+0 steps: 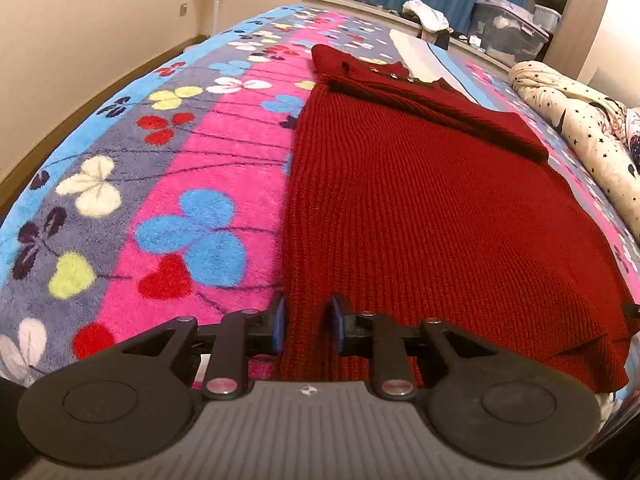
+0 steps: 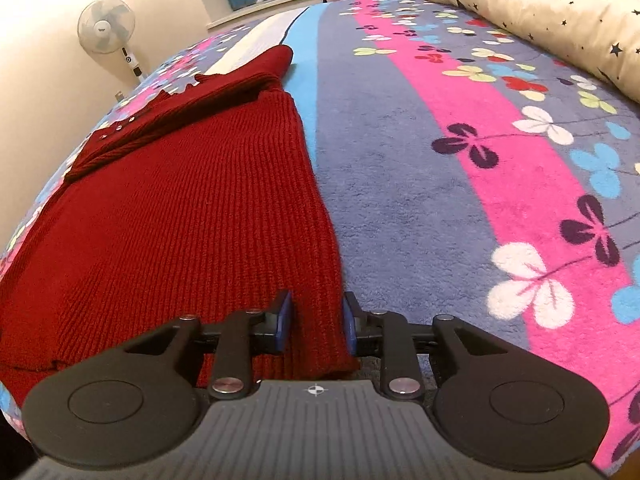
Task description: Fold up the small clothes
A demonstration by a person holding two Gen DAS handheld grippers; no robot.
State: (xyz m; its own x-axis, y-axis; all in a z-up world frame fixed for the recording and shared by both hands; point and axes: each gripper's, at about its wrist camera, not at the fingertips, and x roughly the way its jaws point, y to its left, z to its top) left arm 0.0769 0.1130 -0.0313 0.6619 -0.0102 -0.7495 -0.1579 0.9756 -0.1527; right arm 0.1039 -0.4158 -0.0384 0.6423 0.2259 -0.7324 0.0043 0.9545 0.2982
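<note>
Straddling the near hem corners of the red knit sweater [image 1: 420, 208], which lies flat on my flowered blanket [image 1: 192, 168], my left gripper [image 1: 308, 326] and right gripper [image 2: 316, 324] stand narrow, the knit between the pads; grip unclear. It looks soft, floppy, stretchy: take both corners. No legible writing

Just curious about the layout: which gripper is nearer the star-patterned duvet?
Right. The right gripper is at the red knitted sweater's hem corner on the star-patterned duvet's side. The left gripper is at the opposite corner, the sweater's width farther away.
</note>
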